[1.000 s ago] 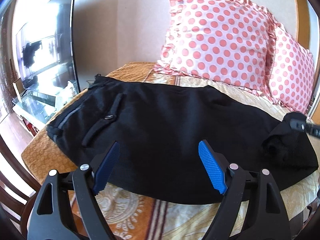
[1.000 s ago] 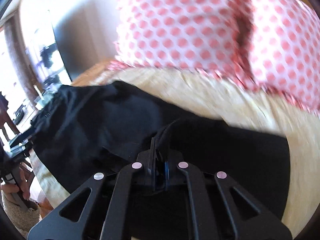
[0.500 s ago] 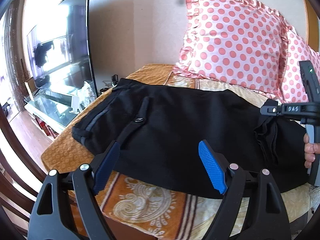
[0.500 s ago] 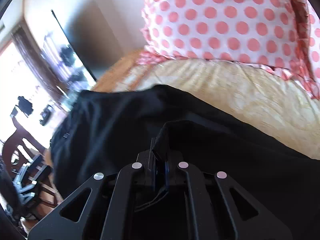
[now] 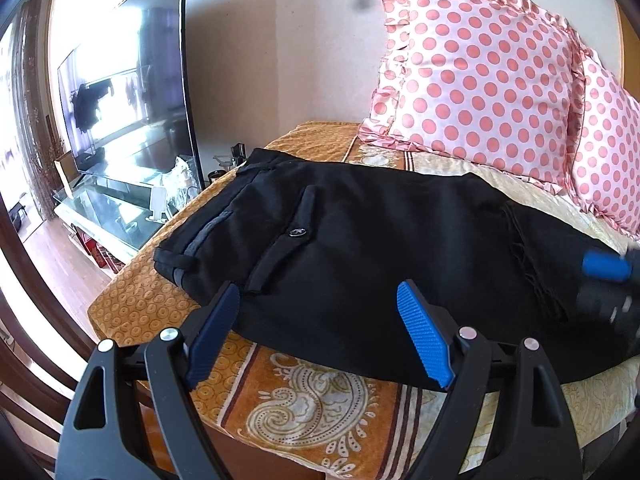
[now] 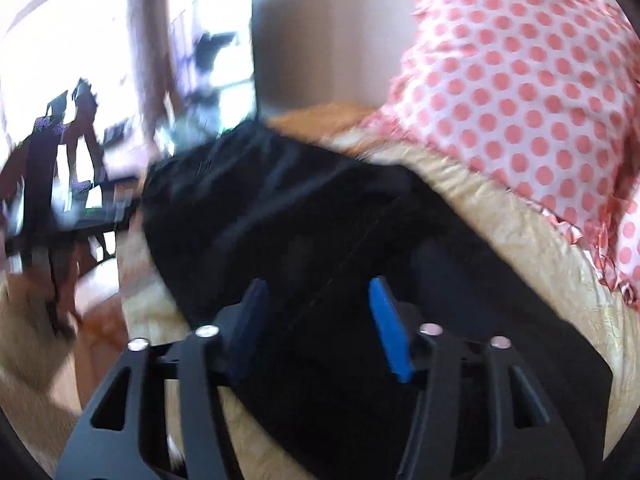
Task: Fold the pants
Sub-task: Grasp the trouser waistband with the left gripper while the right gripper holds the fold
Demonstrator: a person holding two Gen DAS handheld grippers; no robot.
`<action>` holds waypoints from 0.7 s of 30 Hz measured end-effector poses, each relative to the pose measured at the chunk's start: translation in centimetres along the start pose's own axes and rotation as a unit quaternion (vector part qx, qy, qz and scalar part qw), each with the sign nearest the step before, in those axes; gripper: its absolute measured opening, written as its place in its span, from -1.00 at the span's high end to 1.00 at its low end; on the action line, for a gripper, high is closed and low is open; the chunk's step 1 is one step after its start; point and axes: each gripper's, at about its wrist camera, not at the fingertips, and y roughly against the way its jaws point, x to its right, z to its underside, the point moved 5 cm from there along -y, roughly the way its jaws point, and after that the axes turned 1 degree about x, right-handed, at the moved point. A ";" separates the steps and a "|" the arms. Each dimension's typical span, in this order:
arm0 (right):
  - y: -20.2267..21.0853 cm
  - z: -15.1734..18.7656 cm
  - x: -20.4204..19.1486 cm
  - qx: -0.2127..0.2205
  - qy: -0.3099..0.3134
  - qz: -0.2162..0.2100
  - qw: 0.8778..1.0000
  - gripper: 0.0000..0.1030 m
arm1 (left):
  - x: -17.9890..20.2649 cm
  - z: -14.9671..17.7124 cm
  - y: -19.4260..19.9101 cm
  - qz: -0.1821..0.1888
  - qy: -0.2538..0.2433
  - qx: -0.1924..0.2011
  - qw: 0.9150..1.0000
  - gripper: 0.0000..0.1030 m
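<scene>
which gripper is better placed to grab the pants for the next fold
Probably the left gripper: it's open, squarely facing the near edge of the pants. The right gripper, also open, is motion-blurred over the leg end.

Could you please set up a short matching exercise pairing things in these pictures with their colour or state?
Things:
1. pants
2. pillow
3. left hand-held gripper
4. bedspread

Descriptions:
A. open, holding nothing
B. orange, patterned
C. black, lying flat
D. pink with dots

Pairs: 1-C, 2-D, 3-A, 4-B
</scene>
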 end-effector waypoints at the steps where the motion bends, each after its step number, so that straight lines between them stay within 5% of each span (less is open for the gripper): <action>1: -0.6 0.7 -0.5 -0.014 0.022 0.013 1.000 0.08 | -0.1 0.0 0.0 0.000 0.001 0.000 1.000 -0.58; 10: -2.7 2.9 -1.3 -0.048 0.032 0.020 0.998 0.13 | -1.8 0.1 0.9 -0.021 0.012 0.005 1.000 -0.68; 12: -2.7 2.8 -1.1 -0.049 0.030 0.031 0.998 0.51 | -2.3 -0.1 1.1 -0.027 0.014 0.009 1.000 -0.68; 15: -2.8 2.6 -0.6 -0.055 0.008 0.034 0.998 0.70 | -3.1 -0.2 1.1 -0.028 0.022 0.004 0.999 -0.68; 21: -0.9 0.5 0.0 -0.009 -0.076 -0.020 0.997 0.75 | -5.4 0.4 0.2 0.000 0.066 -0.026 0.997 -0.68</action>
